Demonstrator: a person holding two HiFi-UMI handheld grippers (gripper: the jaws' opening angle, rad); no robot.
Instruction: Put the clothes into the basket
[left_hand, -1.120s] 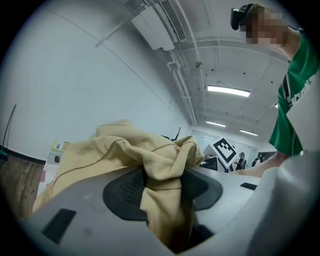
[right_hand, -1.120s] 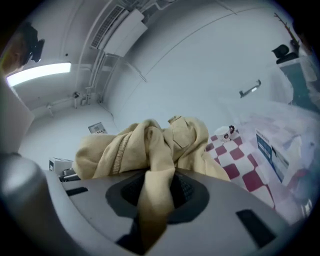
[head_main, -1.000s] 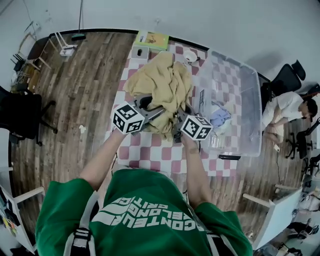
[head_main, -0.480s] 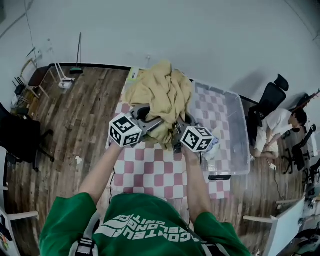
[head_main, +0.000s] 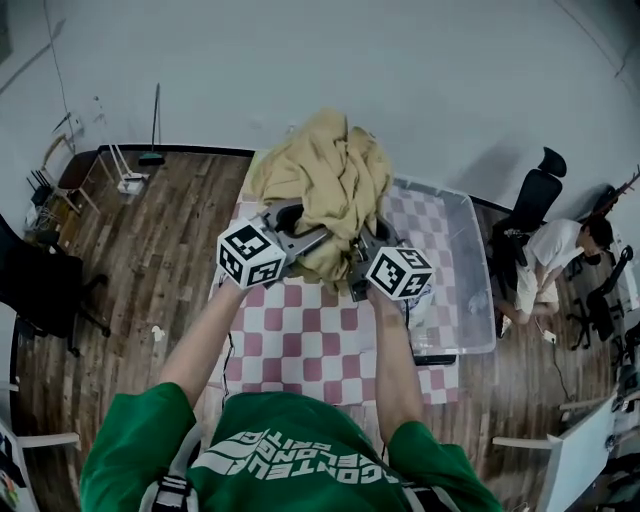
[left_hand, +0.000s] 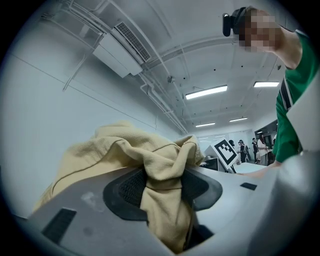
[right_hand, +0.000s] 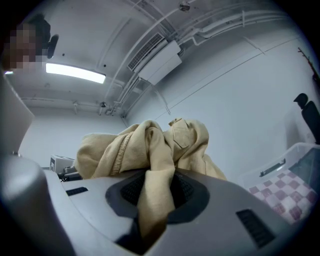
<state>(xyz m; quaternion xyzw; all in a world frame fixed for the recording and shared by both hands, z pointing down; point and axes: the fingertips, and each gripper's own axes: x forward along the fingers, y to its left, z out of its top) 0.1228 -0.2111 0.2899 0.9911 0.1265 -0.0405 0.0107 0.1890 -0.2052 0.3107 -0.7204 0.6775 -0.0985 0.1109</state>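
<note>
The left tongs (left_hand: 162, 189) pinch a fold of the tan garment (head_main: 325, 178), with the cloth squeezed between their dark pads. The right tongs (right_hand: 157, 194) pinch another fold of it the same way. Both tongs tilt upward, and the garment sits bunched in a heap over their tips, held in the air above the far edge of the checkered surface (head_main: 305, 335). The clear basket (head_main: 462, 250) stands along the surface's right edge, just beside the garment and the right tongs.
</note>
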